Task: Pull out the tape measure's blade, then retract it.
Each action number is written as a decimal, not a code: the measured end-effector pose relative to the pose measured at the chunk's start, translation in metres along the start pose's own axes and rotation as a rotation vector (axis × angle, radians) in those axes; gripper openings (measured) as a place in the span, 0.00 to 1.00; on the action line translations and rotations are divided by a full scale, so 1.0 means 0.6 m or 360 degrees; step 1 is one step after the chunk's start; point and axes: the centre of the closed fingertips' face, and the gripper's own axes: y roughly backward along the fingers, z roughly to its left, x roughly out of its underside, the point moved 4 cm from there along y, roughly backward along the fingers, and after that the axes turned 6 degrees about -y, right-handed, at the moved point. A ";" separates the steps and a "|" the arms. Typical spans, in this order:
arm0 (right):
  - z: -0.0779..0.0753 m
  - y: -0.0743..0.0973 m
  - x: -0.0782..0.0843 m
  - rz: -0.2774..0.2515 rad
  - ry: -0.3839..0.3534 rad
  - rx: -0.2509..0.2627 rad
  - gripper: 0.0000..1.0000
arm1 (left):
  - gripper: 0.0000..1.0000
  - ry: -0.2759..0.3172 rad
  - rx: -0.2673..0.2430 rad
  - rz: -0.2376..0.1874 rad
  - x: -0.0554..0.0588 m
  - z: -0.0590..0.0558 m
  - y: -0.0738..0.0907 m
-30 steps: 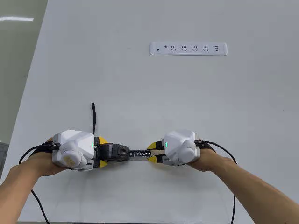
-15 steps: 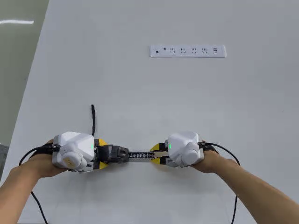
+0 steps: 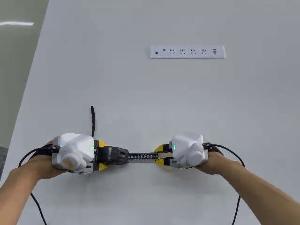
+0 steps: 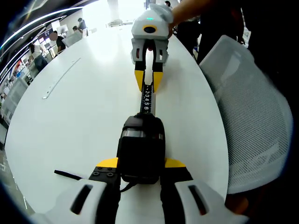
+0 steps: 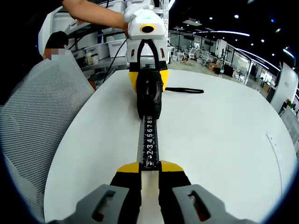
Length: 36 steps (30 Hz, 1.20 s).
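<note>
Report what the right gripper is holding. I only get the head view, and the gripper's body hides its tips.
Observer: In the right gripper view, the right gripper is shut on the end of the blade.
Operator: Read me the numbers on the blade.
Observer: Digits 2 through 9 show between the gripper's tips and the tape measure case.
Operator: Confirm the grip on the other side.
Observer: In the left gripper view, the left gripper clamps the tape measure case between its yellow pads, one on each side.
</note>
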 end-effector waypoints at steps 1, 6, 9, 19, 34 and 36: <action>0.000 0.000 0.003 0.0000 -0.0002 -0.0001 0.11 | 0.29 0.0000 0.0000 0.0000 0.000 0.000 0.000; -0.002 0.002 0.010 0.0004 0.0001 0.0003 0.11 | 0.29 -0.0001 0.0001 0.0000 0.002 0.001 -0.001; -0.002 0.003 0.013 0.0006 -0.0006 0.0003 0.11 | 0.29 -0.0003 0.0002 0.0001 0.005 0.001 -0.003; 0.001 0.018 0.010 0.0011 -0.0008 0.0010 0.11 | 0.29 -0.0001 0.0008 0.0004 0.005 0.001 -0.003; -0.001 0.034 0.030 0.0026 -0.0014 0.0020 0.11 | 0.29 -0.0005 0.0010 0.0008 0.003 0.001 -0.005; -0.001 0.036 0.034 0.0027 -0.0020 0.0019 0.11 | 0.29 -0.0006 0.0012 0.0009 0.001 0.001 -0.004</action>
